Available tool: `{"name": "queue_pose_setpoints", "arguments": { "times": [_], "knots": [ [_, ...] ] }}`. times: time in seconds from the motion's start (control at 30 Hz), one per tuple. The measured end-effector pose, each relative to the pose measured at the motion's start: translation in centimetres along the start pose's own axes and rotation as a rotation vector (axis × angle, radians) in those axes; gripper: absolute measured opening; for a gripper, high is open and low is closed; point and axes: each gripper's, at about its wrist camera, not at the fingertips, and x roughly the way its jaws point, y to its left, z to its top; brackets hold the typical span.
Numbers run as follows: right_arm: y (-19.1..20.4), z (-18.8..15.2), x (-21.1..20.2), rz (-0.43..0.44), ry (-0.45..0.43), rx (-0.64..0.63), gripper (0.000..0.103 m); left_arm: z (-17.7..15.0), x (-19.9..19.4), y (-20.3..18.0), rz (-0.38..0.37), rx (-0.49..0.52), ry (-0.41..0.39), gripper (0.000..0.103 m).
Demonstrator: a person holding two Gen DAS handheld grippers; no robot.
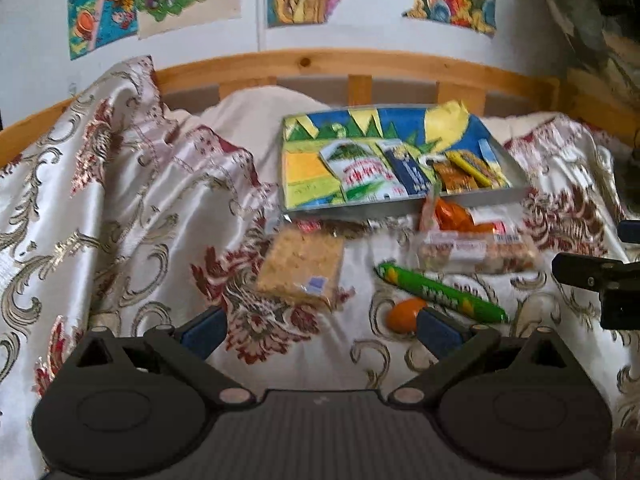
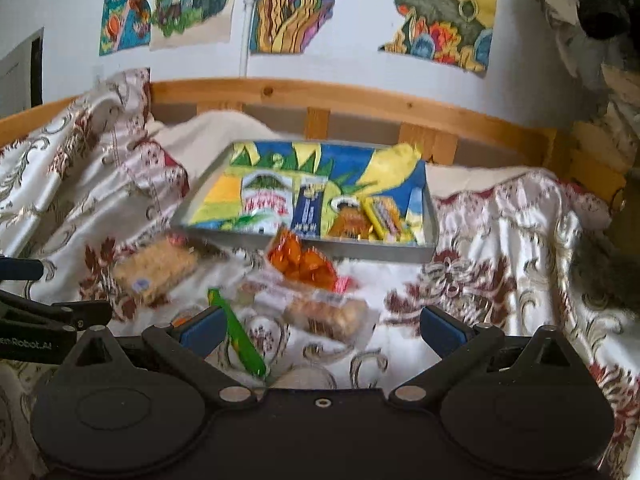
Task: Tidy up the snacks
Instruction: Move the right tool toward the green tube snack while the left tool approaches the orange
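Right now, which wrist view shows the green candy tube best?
The left wrist view: the green candy tube lies whole and unobstructed on the bedspread. In the right wrist view the tube is blurrier, close behind the right gripper's finger.

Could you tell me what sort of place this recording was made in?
Most likely a bedroom: the snacks and tray lie on a bed with a patterned bedspread, a wooden bed frame runs behind, and colourful drawings hang on the wall.
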Motion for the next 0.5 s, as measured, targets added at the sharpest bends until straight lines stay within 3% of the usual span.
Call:
{"name": "queue_pose_setpoints", "arguments": {
  "times": [0.5],
  "knots": [
    [0.1,-2.0,1.0,0.024,0.099,0.022,0.102,-0.6,1.4,0.1,0.031,0.011,0.072,0.103]
  ]
}}
